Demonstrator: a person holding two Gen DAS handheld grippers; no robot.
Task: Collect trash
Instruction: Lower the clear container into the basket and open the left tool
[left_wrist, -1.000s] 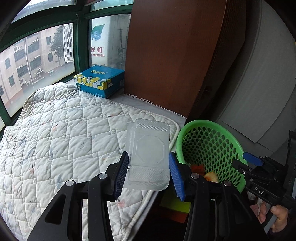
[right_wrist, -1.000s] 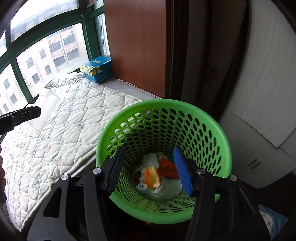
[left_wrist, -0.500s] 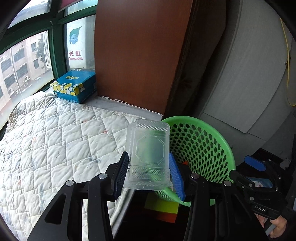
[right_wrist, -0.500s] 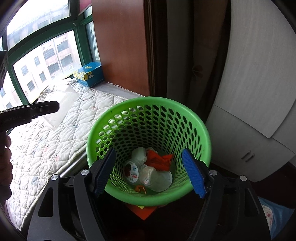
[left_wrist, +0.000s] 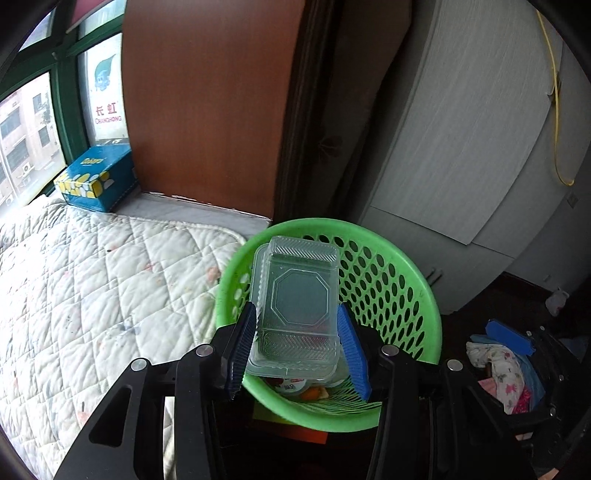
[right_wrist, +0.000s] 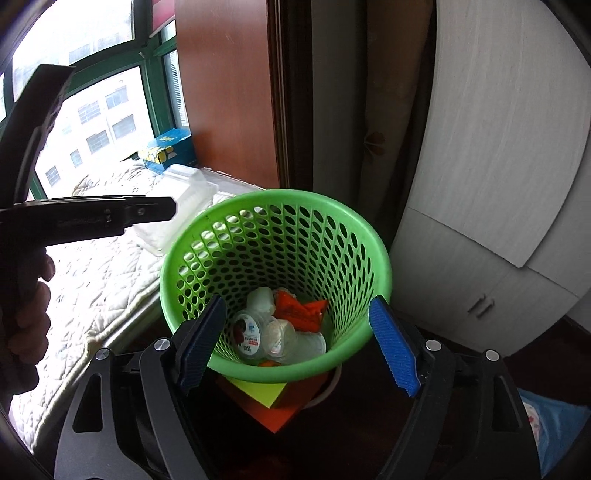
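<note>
A white quilted mattress (left_wrist: 92, 295) lay beside the round green perforated plastic basket (left_wrist: 388, 266). Above its rim, the left gripper (left_wrist: 295, 347) clenched a clear ribbed plastic clamshell container (left_wrist: 295, 295). Over the basket, the right gripper (right_wrist: 295, 343) had just been opening, ribbed blue fingers (right_wrist: 391, 343) empty.

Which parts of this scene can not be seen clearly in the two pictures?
- Basket floor, left wrist view: mostly hidden behind the clear plastic box held in the left claw.
- Cup label, right wrist view: print too small to read.
- Clear box, right wrist view: blurred and partly covered by the left claw.
- Cloth pile, left wrist view: partly hidden behind the right claw.
</note>
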